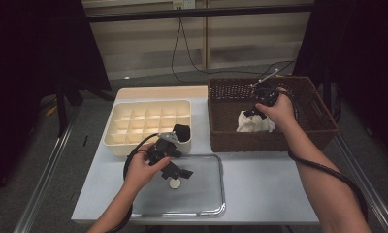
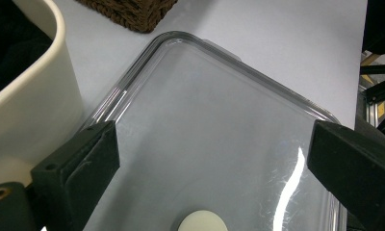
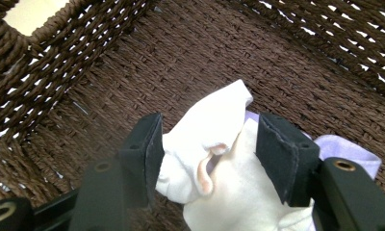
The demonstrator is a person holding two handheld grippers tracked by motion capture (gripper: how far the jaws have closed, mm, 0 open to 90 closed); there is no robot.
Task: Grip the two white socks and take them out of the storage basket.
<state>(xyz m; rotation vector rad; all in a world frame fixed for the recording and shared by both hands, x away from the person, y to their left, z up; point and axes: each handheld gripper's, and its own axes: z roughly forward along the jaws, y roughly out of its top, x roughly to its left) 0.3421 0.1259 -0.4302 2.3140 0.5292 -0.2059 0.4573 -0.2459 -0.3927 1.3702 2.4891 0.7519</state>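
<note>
While my right tongs [image 3: 207,159] sit down in the wicker basket [image 1: 318,104], the white cloth [image 3: 214,144] lies straight between their jaws.

Jaws half open either side of the bundle, its peak toward frame top, pads not clearly pressing. Left tongs [image 2: 210,159] gape wide over the clear tray [image 2: 219,106], lower left on the worktop [image 1: 260,170].

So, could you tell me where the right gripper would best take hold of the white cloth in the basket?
Probably at the raised fold of the white cloth, coming from above. That peak stands up off the floor of the wicker basket, and the right gripper already has a jaw on each side of it, so closing there should pinch it.
</note>
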